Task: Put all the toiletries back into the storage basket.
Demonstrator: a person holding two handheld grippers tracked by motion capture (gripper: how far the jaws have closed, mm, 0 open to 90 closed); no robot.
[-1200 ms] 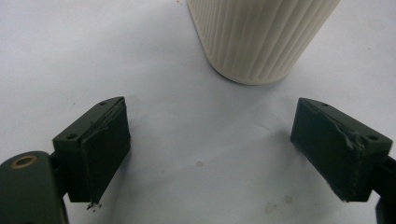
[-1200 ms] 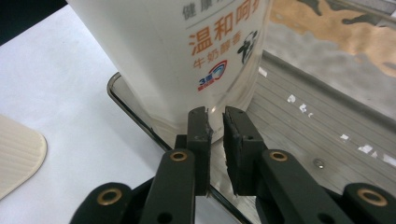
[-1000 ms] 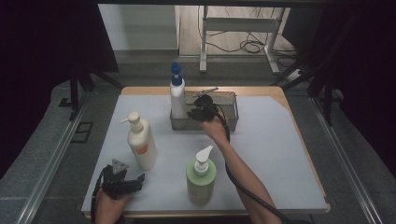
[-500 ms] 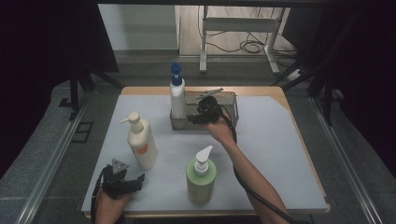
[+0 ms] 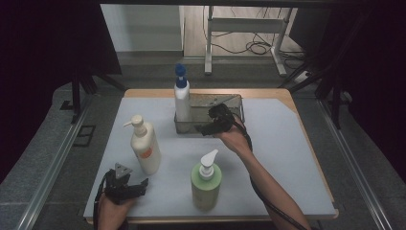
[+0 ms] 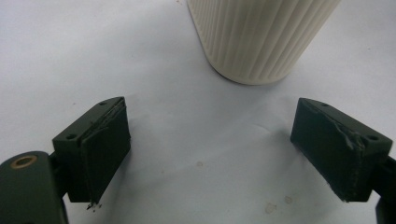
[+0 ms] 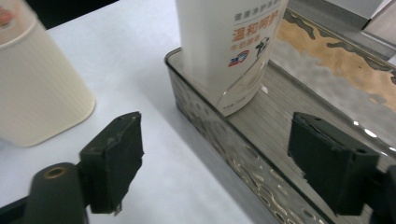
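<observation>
A white mat (image 5: 287, 143) covered the wooden table. On it stood a perforated metal tray (image 5: 230, 101) holding a white bottle with a blue pump (image 5: 181, 100) at its left end. The right gripper (image 5: 203, 130) hung at the tray's front wall, jaws just widened, nothing between them. The right gripper view revealed printed lettering on that bottle (image 7: 231, 42). The left gripper (image 5: 139, 186) rested near the mat's front edge, jaws wide and empty. The left gripper view showed the ribbed base of the cream bottle (image 6: 257, 37), just ahead. A green bottle (image 5: 206, 181) stood apart, open mat to its right.
</observation>
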